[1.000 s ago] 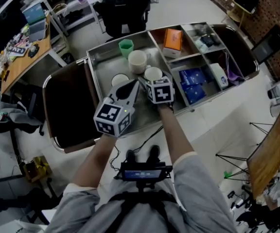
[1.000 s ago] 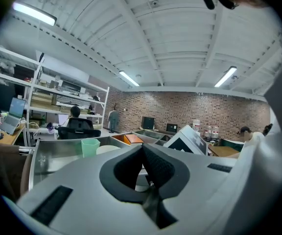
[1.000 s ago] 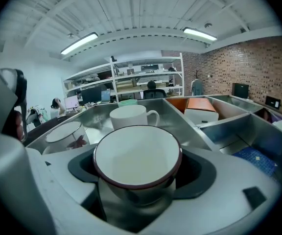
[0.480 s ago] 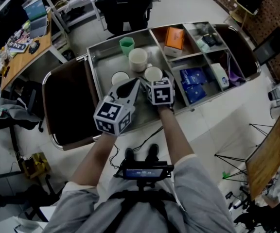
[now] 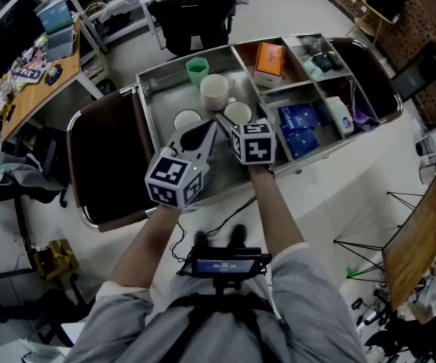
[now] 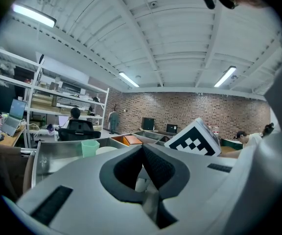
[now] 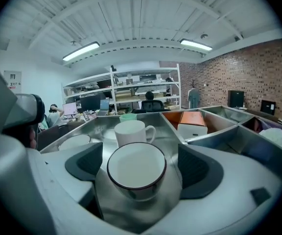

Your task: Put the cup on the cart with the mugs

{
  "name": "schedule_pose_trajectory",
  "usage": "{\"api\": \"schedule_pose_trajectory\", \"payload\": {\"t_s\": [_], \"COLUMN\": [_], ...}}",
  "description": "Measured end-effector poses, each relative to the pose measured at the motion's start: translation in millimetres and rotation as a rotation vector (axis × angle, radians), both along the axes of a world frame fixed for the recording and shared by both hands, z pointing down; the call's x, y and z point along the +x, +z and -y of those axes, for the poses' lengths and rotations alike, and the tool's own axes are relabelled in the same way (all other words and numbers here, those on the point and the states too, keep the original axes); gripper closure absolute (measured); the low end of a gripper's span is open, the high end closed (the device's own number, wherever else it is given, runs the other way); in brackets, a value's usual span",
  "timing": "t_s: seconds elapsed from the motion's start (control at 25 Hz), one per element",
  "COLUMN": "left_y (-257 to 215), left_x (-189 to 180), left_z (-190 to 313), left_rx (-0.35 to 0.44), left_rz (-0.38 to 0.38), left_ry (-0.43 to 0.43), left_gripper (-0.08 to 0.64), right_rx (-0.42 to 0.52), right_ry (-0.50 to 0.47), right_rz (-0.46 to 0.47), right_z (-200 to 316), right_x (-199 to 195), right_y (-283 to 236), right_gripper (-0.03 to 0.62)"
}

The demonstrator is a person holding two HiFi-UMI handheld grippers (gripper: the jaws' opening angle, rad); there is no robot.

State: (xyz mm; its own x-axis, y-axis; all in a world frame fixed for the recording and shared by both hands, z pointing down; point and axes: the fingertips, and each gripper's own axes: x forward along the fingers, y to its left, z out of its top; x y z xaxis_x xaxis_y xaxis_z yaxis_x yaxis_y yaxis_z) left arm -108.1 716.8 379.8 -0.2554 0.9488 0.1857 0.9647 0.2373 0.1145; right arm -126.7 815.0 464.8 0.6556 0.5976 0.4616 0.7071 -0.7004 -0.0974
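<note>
A white cup with a dark rim [image 7: 136,168] stands on the cart's steel tray [image 5: 163,91], close to a white handled mug [image 7: 133,131] and a green cup [image 7: 128,116]. My right gripper [image 7: 141,163] sits around the dark-rimmed cup [image 5: 238,113]. Its jaws have just been opening, and both pads stand clear of the cup's sides. A second white cup [image 5: 187,119] stands to the left. My left gripper [image 5: 208,130] hovers over the tray beside the right gripper [image 5: 237,125]. The left gripper [image 6: 143,148] is shut with nothing in it.
The cart's right side has compartments with an orange box [image 5: 270,59], blue packets [image 5: 300,131] and a white bottle [image 5: 341,117]. A dark side shelf [image 5: 108,169] hangs off the cart's left. An office chair [image 5: 195,10] and a desk [image 5: 32,74] stand behind.
The right gripper has drawn back slightly toward me and lifted, away from the dark-rimmed cup, which stays on the tray. The left gripper has not moved.
</note>
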Motion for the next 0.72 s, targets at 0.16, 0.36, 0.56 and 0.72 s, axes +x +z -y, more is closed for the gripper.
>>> {"api": "schedule_pose_trajectory", "payload": {"t_s": [0.16,0.36,0.56,0.72], "left_y": [-9.2,-19.2,-19.7,-13.9], "left_x": [0.5,-1.6,-1.0,-0.1], "left_z": [10.0,27.7,48.5,72.8], "left_rx": [-0.016,-0.034,-0.031,-0.015], "left_rz": [-0.005,-0.006,-0.035,-0.042], "left_ry": [0.006,0.019,0.032,0.044], "left_gripper": [0.563,0.563,0.563,0.563], "right_rx": [-0.028,-0.064,-0.085,-0.084], "right_ry": [0.006,-0.051,-0.104,-0.084], "right_rz": [-0.048,-0.119,-0.157,-0.173], "right_z": [11.9,41.8,76.2,101.0], "right_x": [-14.4,-28.5,-47.5,-75.7], "right_y": [-28.6,-67.1,-88.3,-91.4], "right_gripper": [0.121,0.122,0.128,0.184]}}
